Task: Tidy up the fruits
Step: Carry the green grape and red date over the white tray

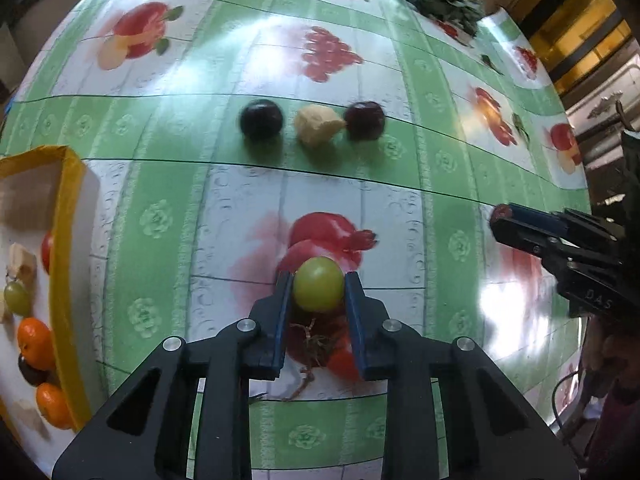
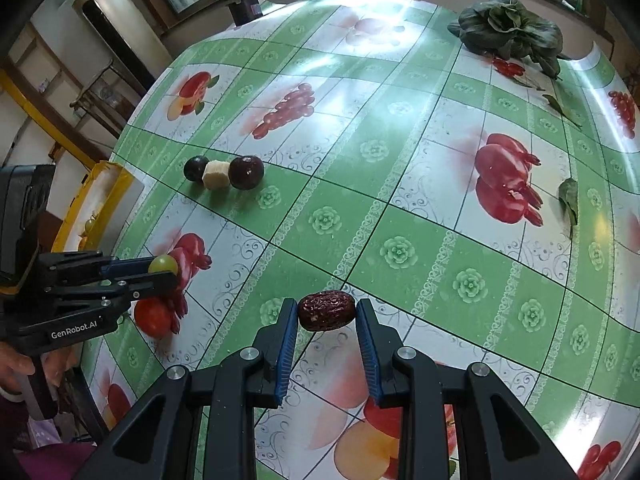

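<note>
My left gripper (image 1: 318,280) is shut on a green grape (image 1: 318,290), held just above the fruit-print tablecloth (image 1: 180,208). In the right wrist view that left gripper (image 2: 164,270) shows at the left edge with the grape (image 2: 163,264) at its tips. A wrinkled dark red date (image 2: 326,312) sits pressed between the blue pads of my right gripper (image 2: 326,306). The right gripper (image 1: 516,220) also reaches in from the right in the left wrist view, with the date (image 1: 502,212) at its tip. Farther back, two dark plums (image 1: 262,118) (image 1: 365,120) flank a pale fruit piece (image 1: 318,124).
A yellow-rimmed box (image 1: 68,240) at the left holds oranges (image 1: 36,344), a green grape (image 1: 16,298) and other fruit. A bare grape stem (image 1: 310,344) lies under my left gripper. Leafy greens (image 2: 508,28) lie at the far right; loose leaves (image 2: 568,200) are scattered nearby.
</note>
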